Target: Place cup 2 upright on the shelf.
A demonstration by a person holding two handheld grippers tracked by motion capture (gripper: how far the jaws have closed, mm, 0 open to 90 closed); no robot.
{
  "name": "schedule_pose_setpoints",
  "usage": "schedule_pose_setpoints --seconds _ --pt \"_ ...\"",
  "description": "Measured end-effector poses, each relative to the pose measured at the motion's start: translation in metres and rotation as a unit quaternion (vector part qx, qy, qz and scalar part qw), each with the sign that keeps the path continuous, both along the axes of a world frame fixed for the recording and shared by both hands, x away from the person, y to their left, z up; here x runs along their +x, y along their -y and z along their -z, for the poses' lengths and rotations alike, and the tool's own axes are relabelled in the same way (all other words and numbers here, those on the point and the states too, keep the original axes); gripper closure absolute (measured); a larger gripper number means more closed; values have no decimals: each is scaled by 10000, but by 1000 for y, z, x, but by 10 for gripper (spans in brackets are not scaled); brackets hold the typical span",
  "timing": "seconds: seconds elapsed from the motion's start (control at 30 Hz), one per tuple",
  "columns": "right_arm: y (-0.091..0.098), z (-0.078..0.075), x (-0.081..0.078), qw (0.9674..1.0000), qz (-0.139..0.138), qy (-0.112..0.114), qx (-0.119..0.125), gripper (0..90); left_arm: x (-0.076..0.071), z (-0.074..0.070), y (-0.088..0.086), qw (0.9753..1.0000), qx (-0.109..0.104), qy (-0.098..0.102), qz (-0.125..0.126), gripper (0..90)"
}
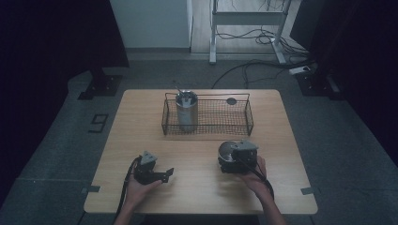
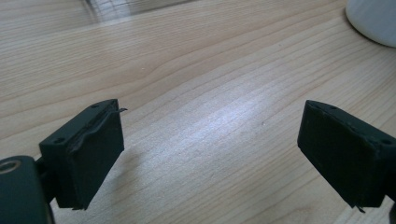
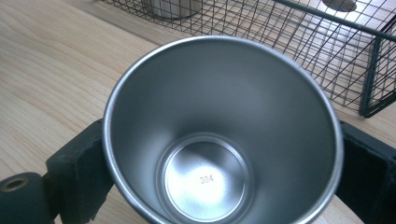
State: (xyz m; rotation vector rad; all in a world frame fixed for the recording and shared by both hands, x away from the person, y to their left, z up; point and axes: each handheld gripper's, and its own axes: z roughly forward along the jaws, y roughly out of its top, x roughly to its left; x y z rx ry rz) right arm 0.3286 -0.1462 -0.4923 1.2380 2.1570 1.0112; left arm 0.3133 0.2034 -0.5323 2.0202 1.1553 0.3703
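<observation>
A shiny steel cup (image 3: 224,116) stands upright on the wooden table (image 1: 197,187), right of centre and just in front of the wire basket (image 1: 220,124). My right gripper (image 3: 219,172) has one black jaw against each side of the cup (image 1: 227,150), and its pads touch the wall. The cup is empty, with "304" stamped on its bottom. My left gripper (image 1: 168,174) rests low over the table at the front left, pointing right. In the left gripper view its jaws (image 2: 210,154) stand wide apart with bare wood between them.
The black wire basket (image 3: 327,56) sits at the table's back centre. Its left end holds a tall steel canister (image 1: 186,110) with a thin utensil handle (image 1: 178,86) sticking out, and a small dark round object (image 1: 231,101) lies at its back right. A pale rounded object (image 2: 373,18) shows beyond the left gripper.
</observation>
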Motion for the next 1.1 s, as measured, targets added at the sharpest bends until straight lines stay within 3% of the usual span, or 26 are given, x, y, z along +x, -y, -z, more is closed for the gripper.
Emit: schedule_pose_setpoints --seconds 0.23,0.43,0.73,1.1 --pt "1 3 -3 9998 103 134 106 65 -2 -2 5 9998 27 193 -10 101" --pt "9 3 -10 9993 239 121 280 66 6 -4 15 9998 -47 167 43 113" --pt "24 3 -16 9983 448 151 327 68 10 -8 26 9995 -140 175 220 113" --pt "23 -27 -29 9975 286 369 537 68 6 -10 32 9992 -140 180 318 113"
